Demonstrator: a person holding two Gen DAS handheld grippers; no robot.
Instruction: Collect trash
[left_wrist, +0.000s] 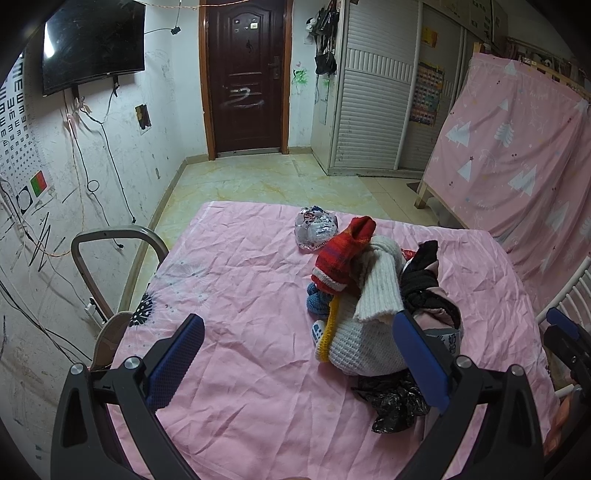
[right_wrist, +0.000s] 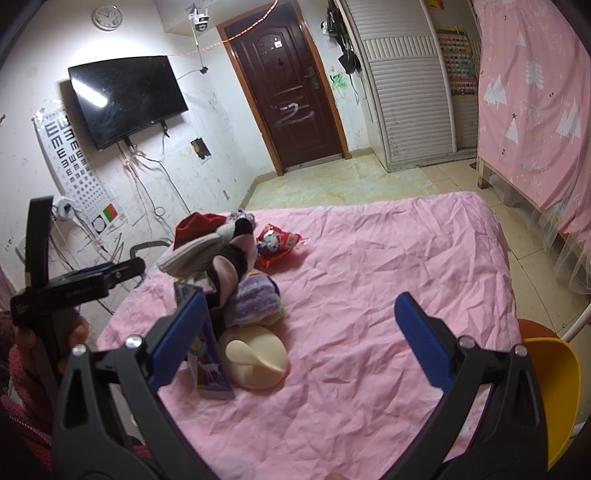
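Observation:
A pile of knitted clothes (left_wrist: 369, 280) lies on the pink-sheeted table (left_wrist: 236, 280). Behind it sits a crumpled clear printed plastic bag (left_wrist: 316, 229), and a black plastic bag (left_wrist: 397, 400) lies at its near side. My left gripper (left_wrist: 295, 328) is open and holds nothing; its right finger is in front of the pile. In the right wrist view a red snack wrapper (right_wrist: 275, 243) lies beyond the pile. A purple carton (right_wrist: 210, 369) and a cream round lid (right_wrist: 255, 356) lie close to the left finger of my open, unladen right gripper (right_wrist: 300, 301).
A yellow bin (right_wrist: 554, 387) stands past the table's right edge. A chair back (left_wrist: 110, 258) is at the left side. A hand holds the left gripper (right_wrist: 110, 273) at the far left. Tiled floor, a dark door (left_wrist: 245, 77) and pink curtains (left_wrist: 517, 147) lie beyond.

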